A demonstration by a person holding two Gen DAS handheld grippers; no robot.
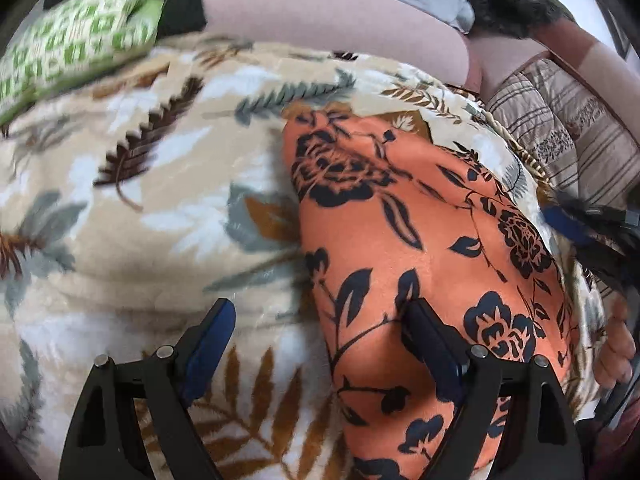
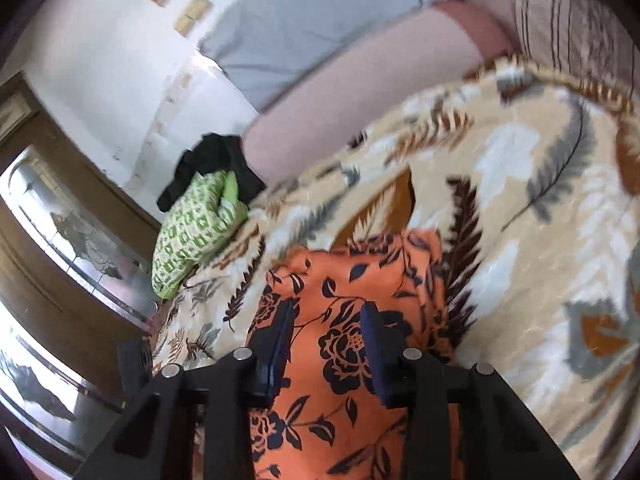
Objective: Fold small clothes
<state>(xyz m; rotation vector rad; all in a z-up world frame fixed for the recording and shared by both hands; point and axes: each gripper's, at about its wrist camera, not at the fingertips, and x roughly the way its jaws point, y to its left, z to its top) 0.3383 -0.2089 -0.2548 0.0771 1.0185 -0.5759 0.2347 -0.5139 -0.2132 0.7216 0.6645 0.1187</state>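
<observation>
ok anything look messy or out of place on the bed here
Nothing damaged or spilled. The orange floral garment lies flat on the leaf-print blanket. The one untidy spot is the far corner, where a green patterned cloth sits bunched with a black garment crumpled on it.

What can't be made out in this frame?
- Orange floral garment: lower end cut off by the frame edge in both views; fold state unclear.
- Green patterned cloth: blurred in the left wrist view.
- Right hand-held gripper: blurred in the left wrist view.
</observation>
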